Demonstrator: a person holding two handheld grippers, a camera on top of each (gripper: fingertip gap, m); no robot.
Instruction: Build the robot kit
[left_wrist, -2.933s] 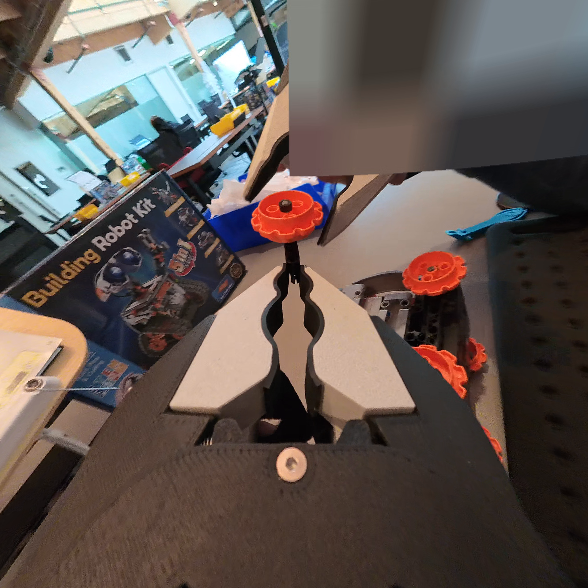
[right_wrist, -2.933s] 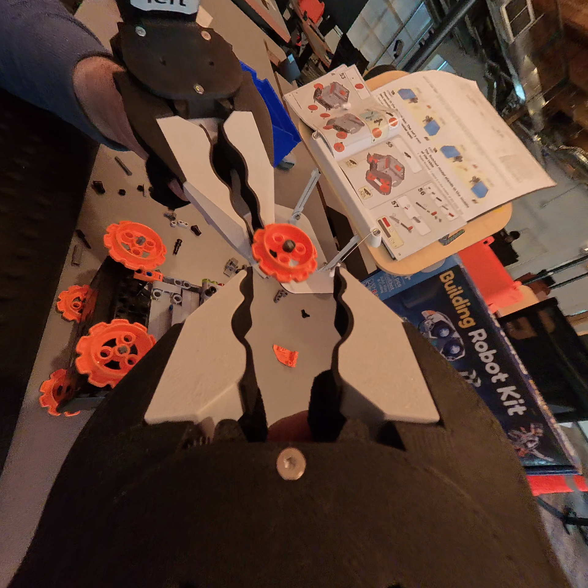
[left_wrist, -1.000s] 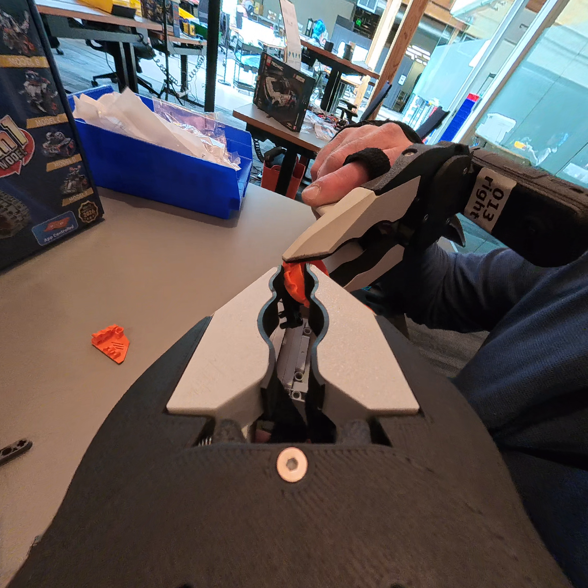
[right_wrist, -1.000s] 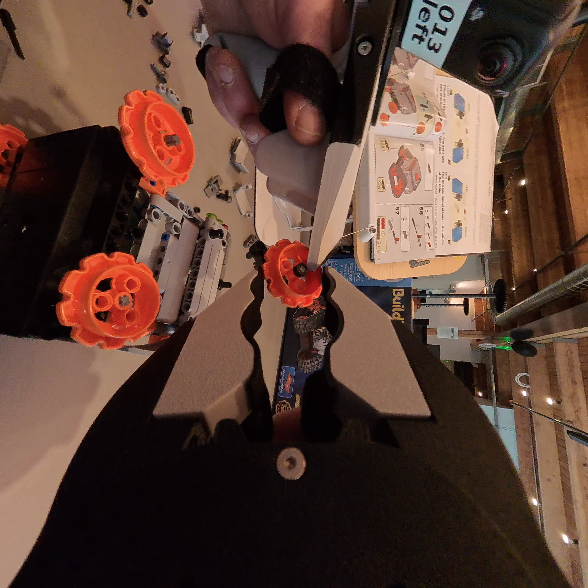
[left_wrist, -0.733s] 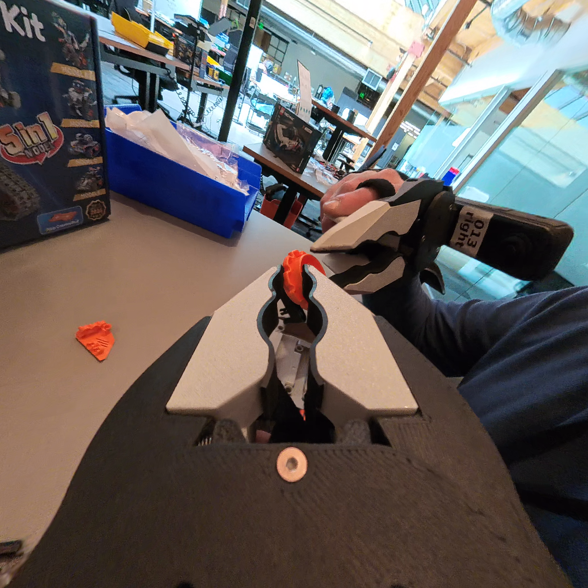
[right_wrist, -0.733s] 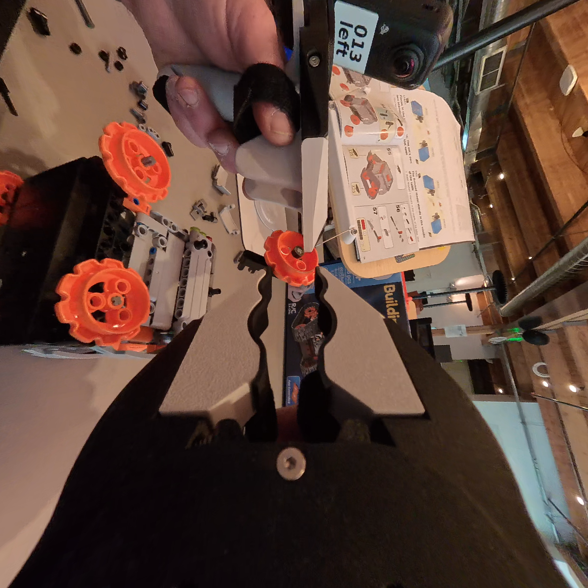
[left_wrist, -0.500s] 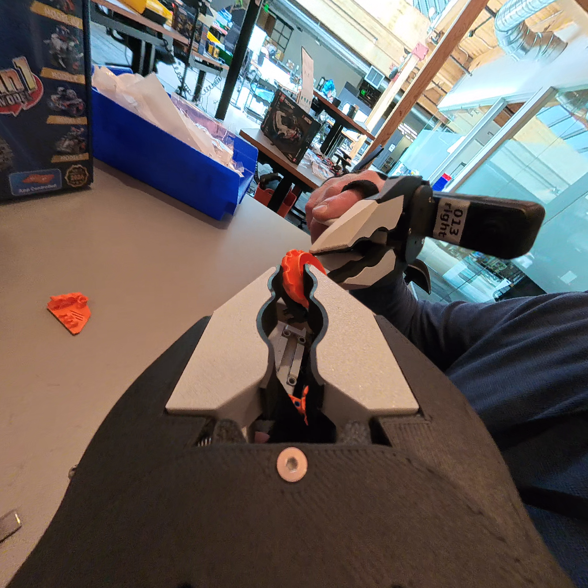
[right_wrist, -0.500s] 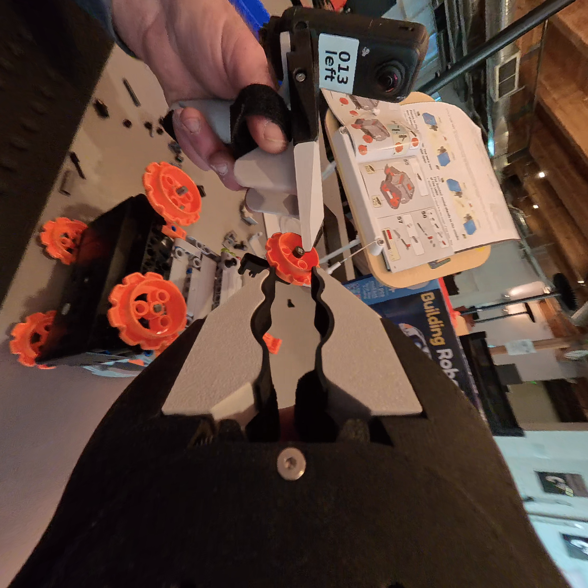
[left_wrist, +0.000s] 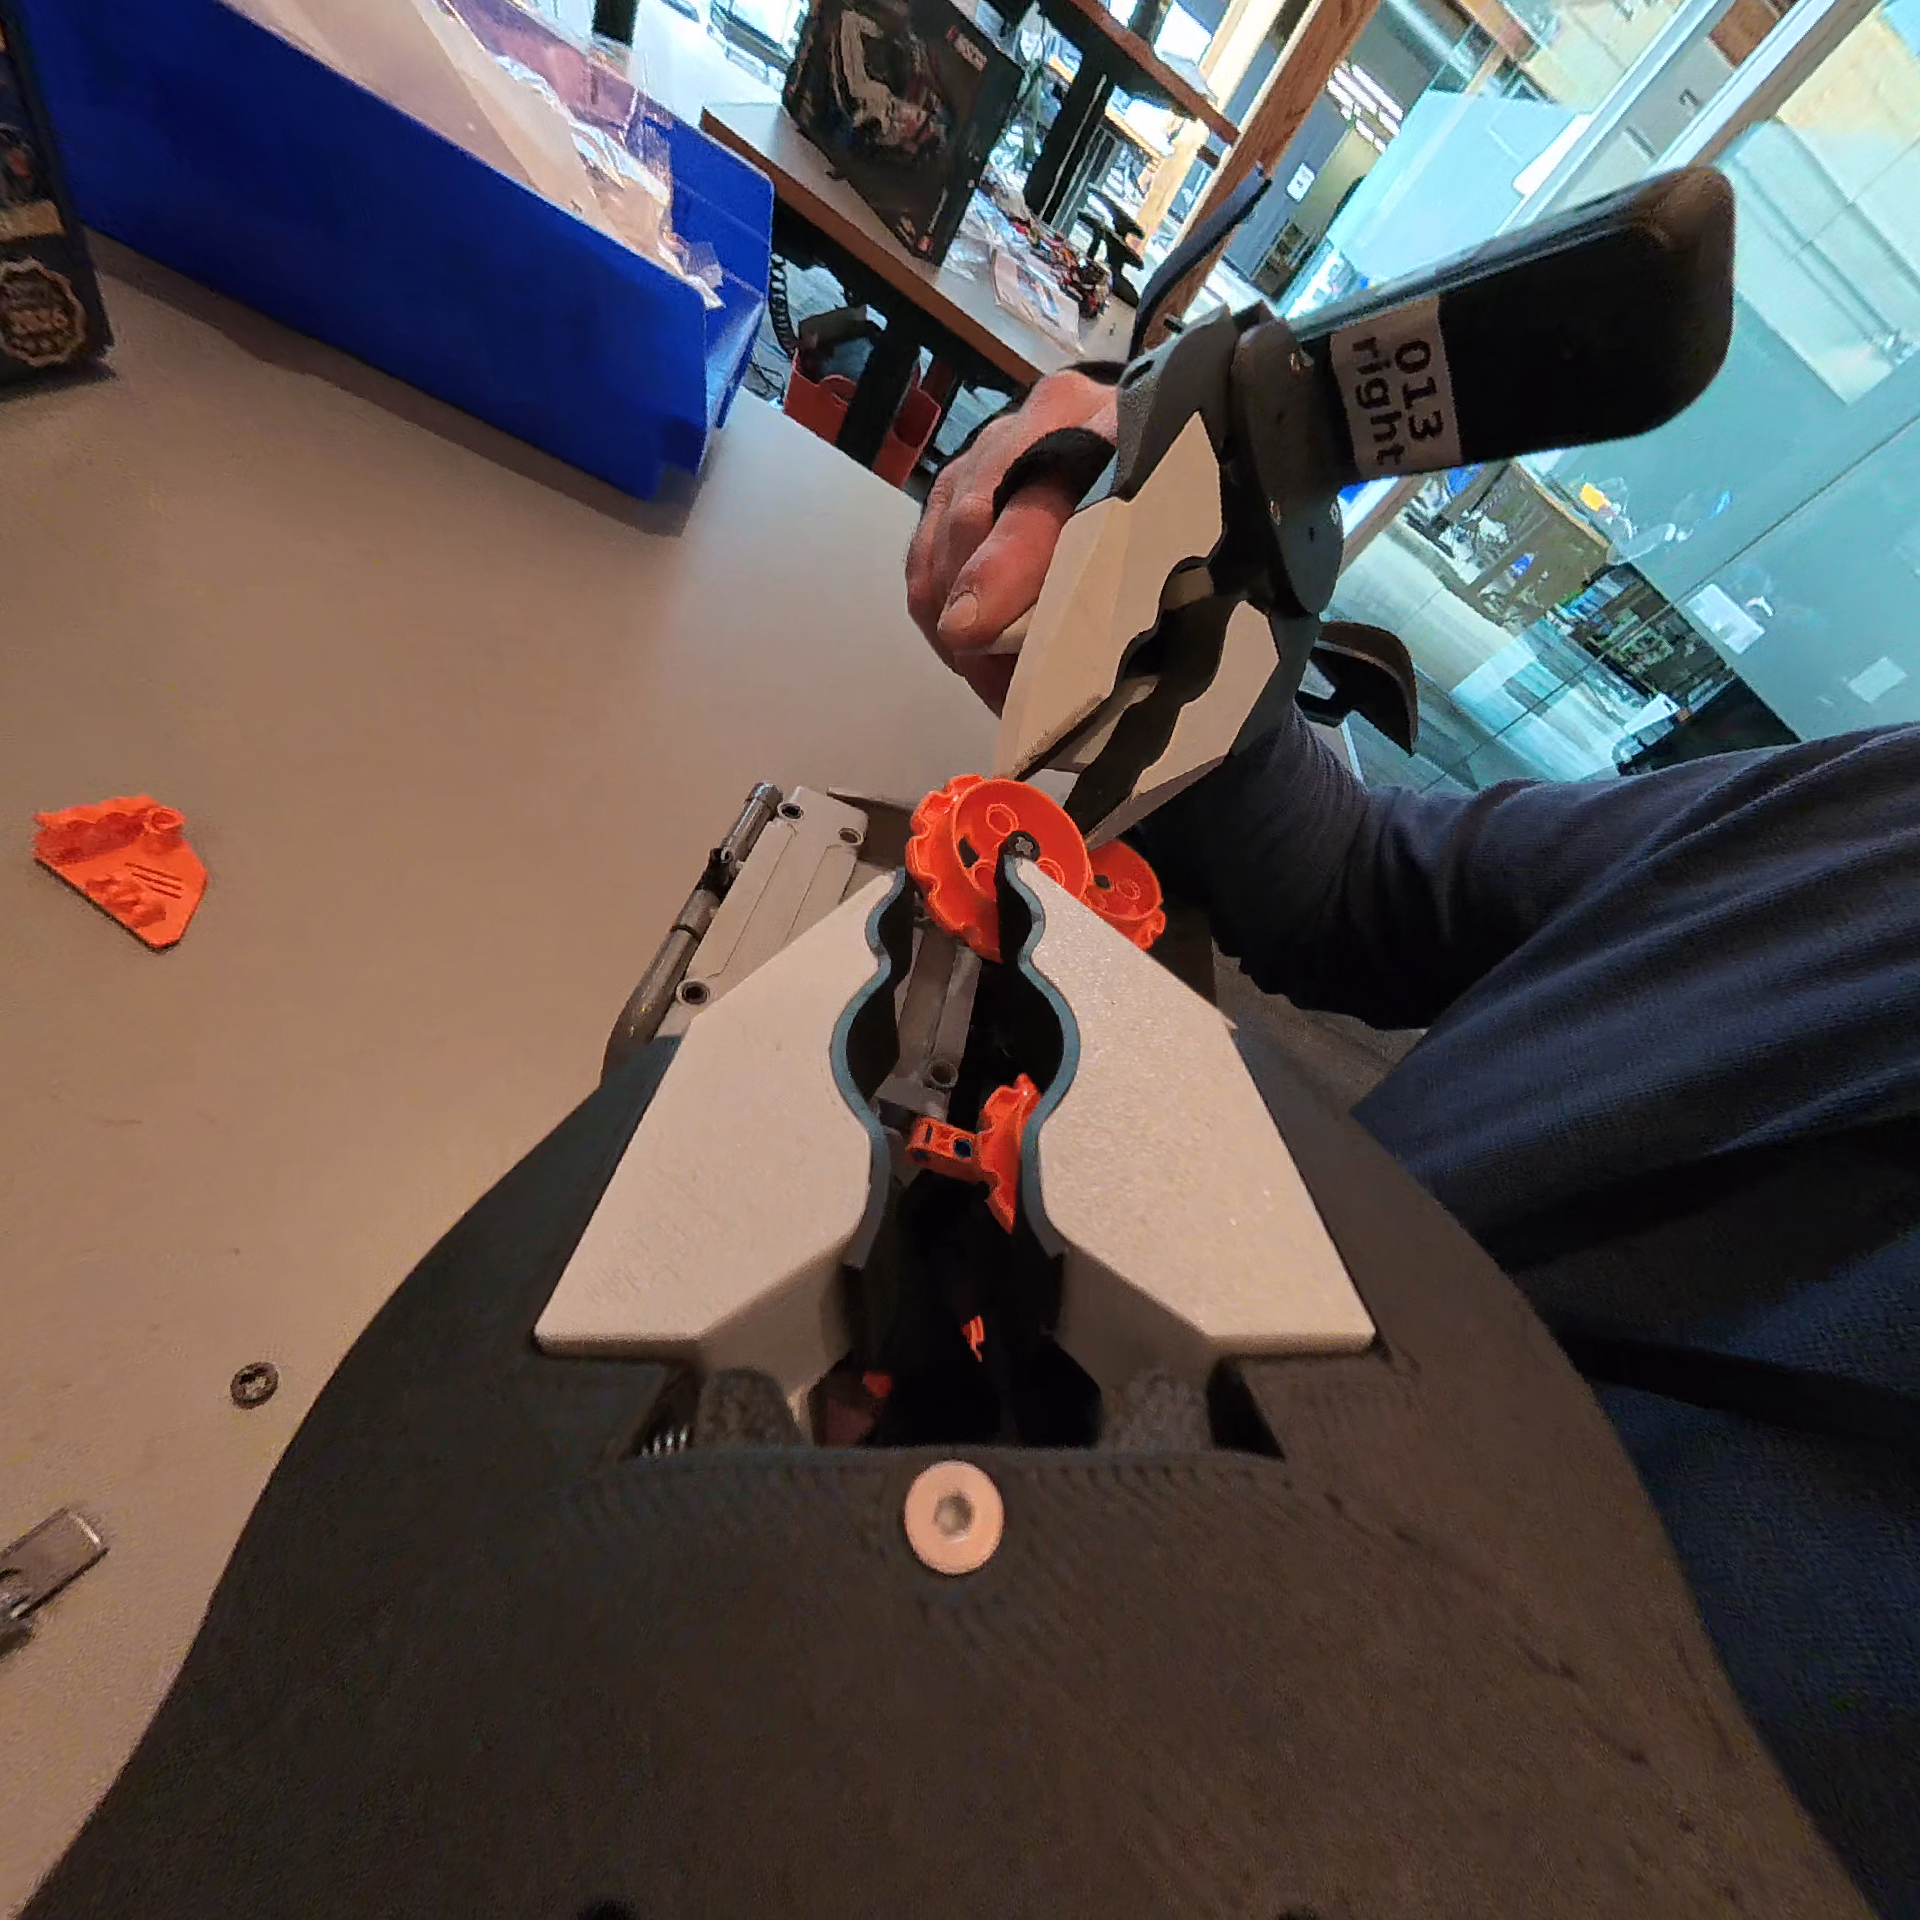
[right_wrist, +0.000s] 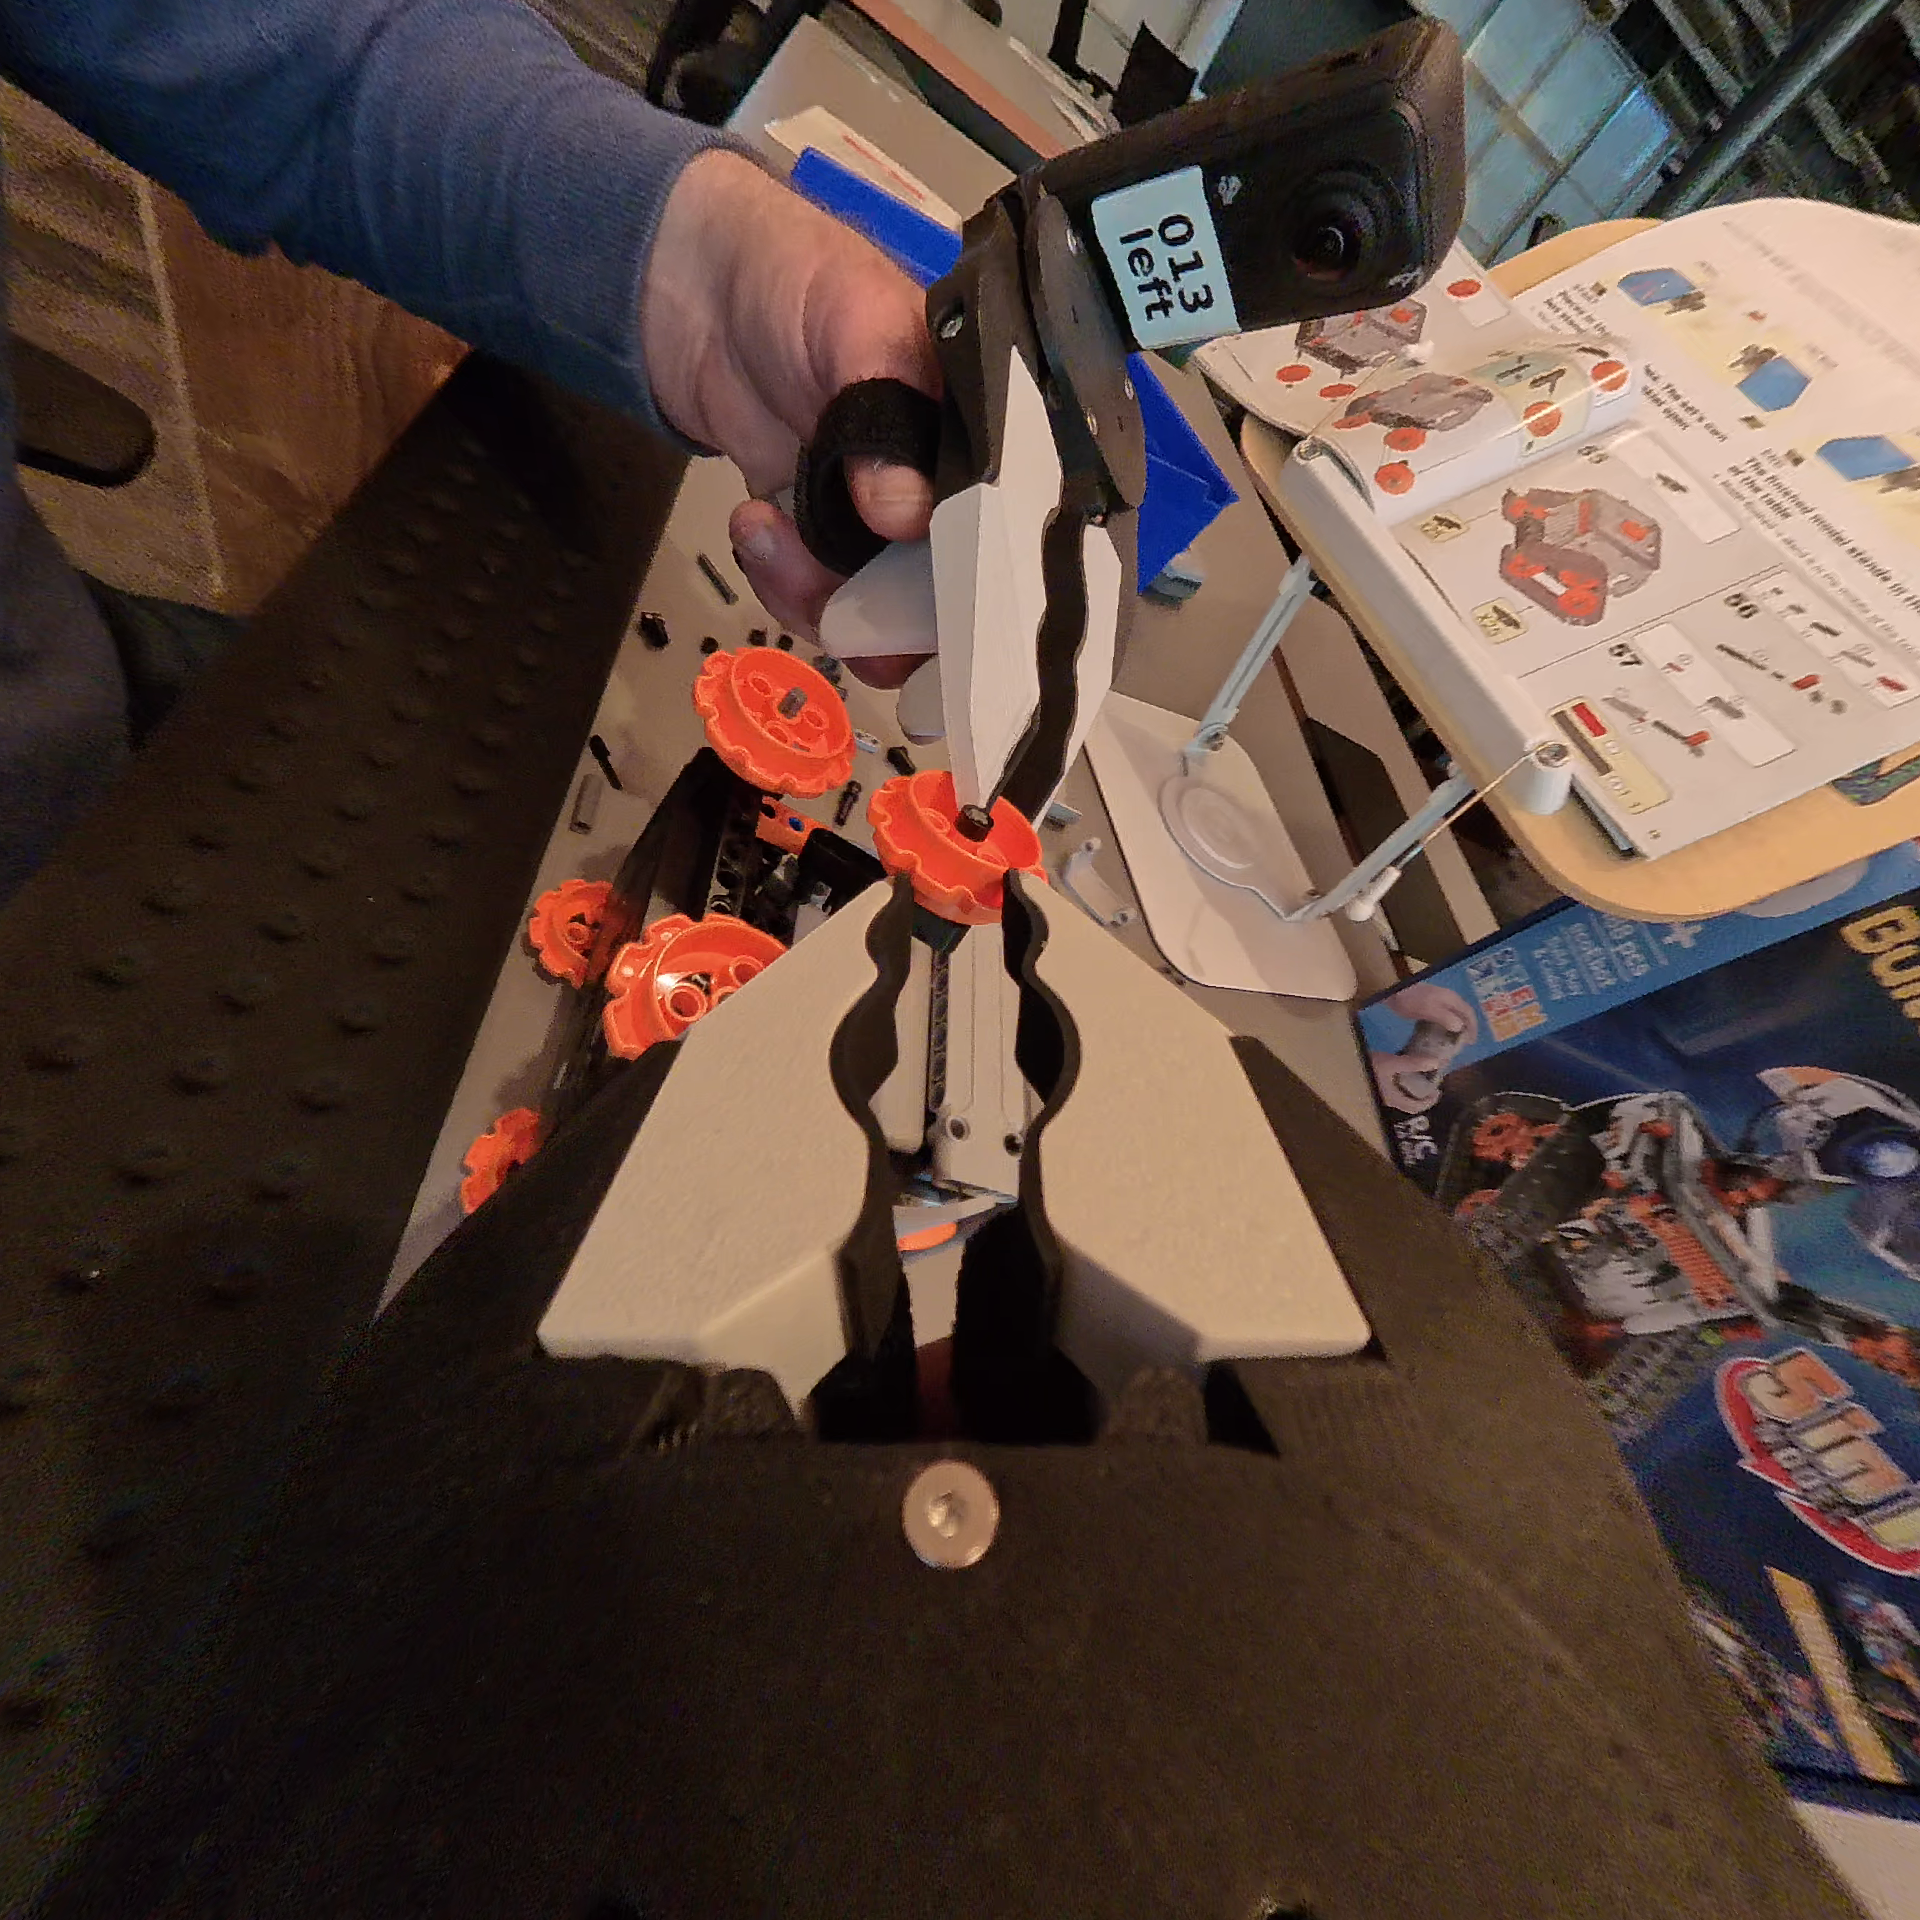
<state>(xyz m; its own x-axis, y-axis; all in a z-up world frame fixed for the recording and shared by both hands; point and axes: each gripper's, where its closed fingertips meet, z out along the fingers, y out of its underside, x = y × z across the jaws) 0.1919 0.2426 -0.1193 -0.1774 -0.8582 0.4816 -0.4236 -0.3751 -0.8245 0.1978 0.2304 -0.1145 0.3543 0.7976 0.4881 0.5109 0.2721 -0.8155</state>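
An orange toothed wheel (right_wrist: 951, 844), round with holes in its face and a short black axle (right_wrist: 974, 821) standing in its hub, is seen at the centre of both views, held above the partly built grey and black model (right_wrist: 961, 1091) on the bench (left_wrist: 395, 644). The axle is pinched by the left claw (right_wrist: 997, 805), whose fingers are closed to a thin slit around it. The right claw (right_wrist: 951, 894) is set against the wheel's near rim, with its fingers narrowly parted; whether the rim is truly gripped or only touched cannot be told.

Other orange wheels (right_wrist: 774, 719) are mounted on the model's left side. A small orange piece (left_wrist: 123, 868) lies apart on the bench, and a blue bin (left_wrist: 416, 260) stands at its far edge. An open instruction booklet (right_wrist: 1621, 499) is propped on a stand to the right, above a blue kit box (right_wrist: 1683, 1195).

Much of the model is hidden behind the right claw's body, and the lower end of the axle is covered by the wheel. Small dark parts scattered on the bench are too small to identify.
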